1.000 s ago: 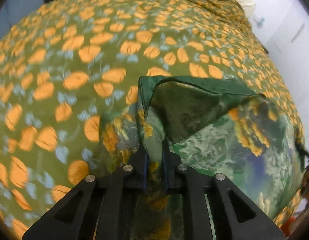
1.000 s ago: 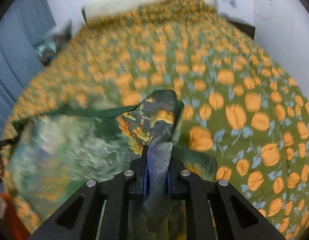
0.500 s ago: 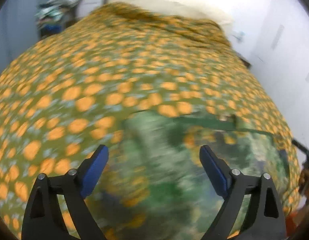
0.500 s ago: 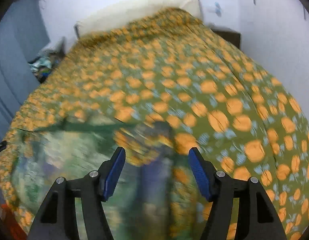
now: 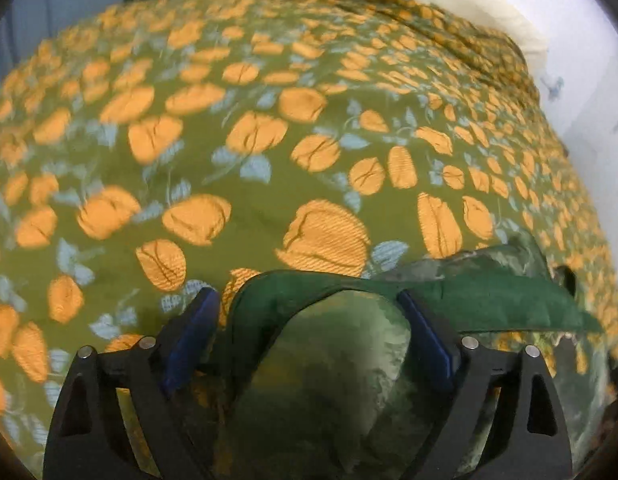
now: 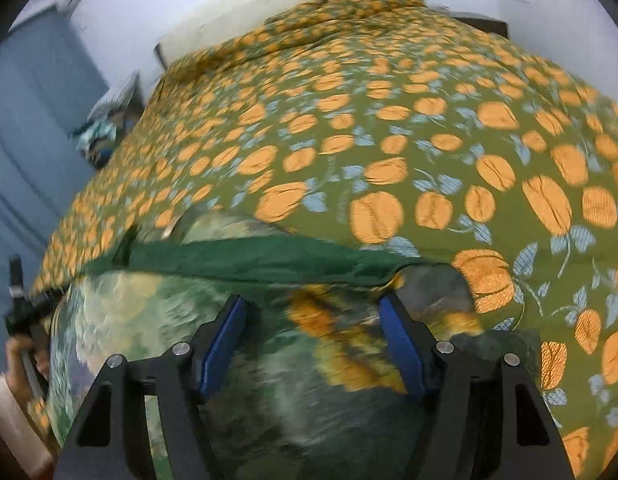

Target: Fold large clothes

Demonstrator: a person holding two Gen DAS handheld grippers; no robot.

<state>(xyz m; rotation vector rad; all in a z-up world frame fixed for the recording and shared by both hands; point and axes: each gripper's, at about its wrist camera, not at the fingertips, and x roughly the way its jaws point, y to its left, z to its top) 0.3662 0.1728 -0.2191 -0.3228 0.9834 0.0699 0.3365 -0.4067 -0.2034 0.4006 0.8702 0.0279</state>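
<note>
Green garment [image 5: 489, 304] on bedspread [image 5: 269, 184]; left gripper [image 5: 313, 328] & right gripper [image 6: 313, 328] spread wide, gripping nothing.

Even, diffuse indoor light is seen in both views; no glare or hard shadows are recorded. Motion blur is present across the bedspread [image 5: 269, 160] and garment [image 6: 269, 360]. Fisheye curvature and dark vignetting are shown at the edges.
</note>
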